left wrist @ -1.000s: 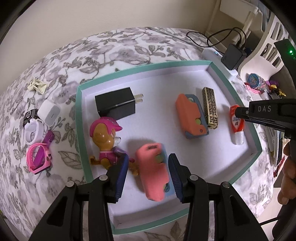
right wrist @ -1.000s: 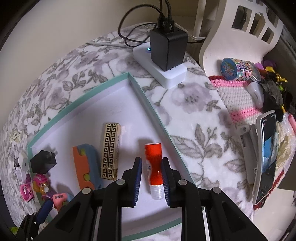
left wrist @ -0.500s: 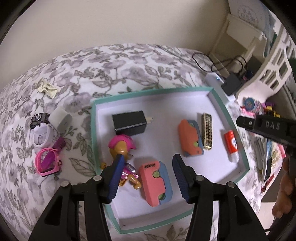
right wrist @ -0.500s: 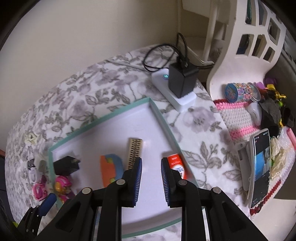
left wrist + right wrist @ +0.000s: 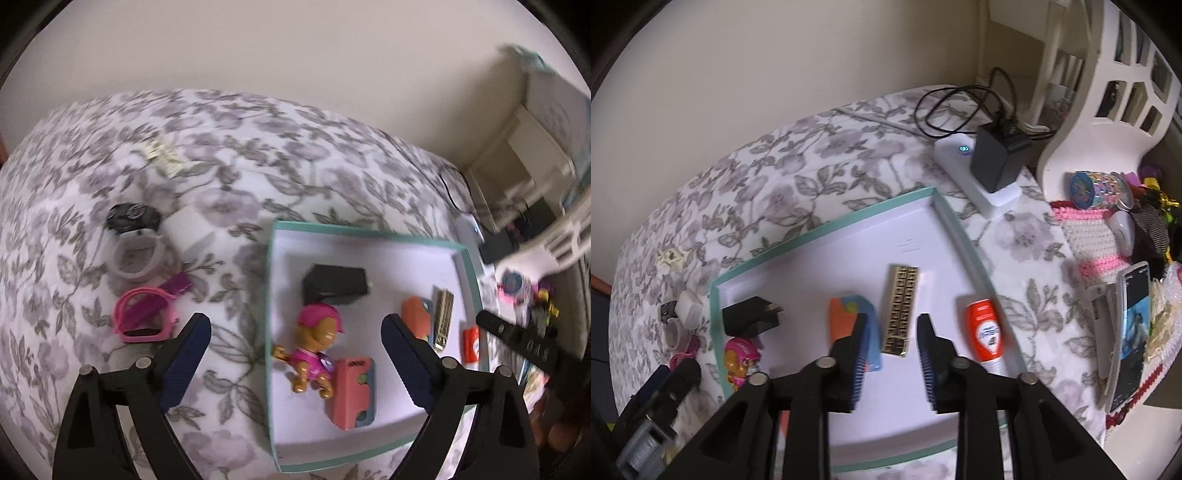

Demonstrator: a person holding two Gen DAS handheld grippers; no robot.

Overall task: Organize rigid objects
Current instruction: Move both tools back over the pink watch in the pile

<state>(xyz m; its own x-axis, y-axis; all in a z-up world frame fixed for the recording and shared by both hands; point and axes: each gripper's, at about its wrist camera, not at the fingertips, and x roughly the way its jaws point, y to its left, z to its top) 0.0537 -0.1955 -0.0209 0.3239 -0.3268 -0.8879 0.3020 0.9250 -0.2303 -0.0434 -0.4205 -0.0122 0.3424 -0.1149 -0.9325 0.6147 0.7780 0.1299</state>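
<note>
My left gripper (image 5: 295, 325) hangs over the left rim of the teal-edged white tray (image 5: 269, 295), its jaws opening wide and empty. In the tray lie a black charger (image 5: 336, 288), a pink-helmeted pup figure (image 5: 314, 343), a pink case (image 5: 351, 391), an orange-blue case (image 5: 415, 317), a gold patterned bar (image 5: 443, 317) and a red-white tube (image 5: 471, 345). On the floral cloth to the left sit a pink watch (image 5: 144, 317), a white watch (image 5: 136, 254) and a white cube charger (image 5: 188, 232). My right gripper (image 5: 893, 319) hovers above the gold bar (image 5: 901, 306), jaws opening, gripping nothing; the tube (image 5: 984, 332) lies to its right.
A white power strip with a black adapter (image 5: 993, 166) and cables sits behind the tray. Right of it stand a white shelf unit (image 5: 1108, 92), a pink-white crochet mat (image 5: 1097, 236), a round tin (image 5: 1097, 188) and a phone on a stand (image 5: 1130, 332). A small cream clip (image 5: 162, 155) lies far left.
The left gripper let go of the pink case, rose, swung left and spread wide. The right gripper lifted away from the tube, which stays in the tray, and its jaws have parted.
</note>
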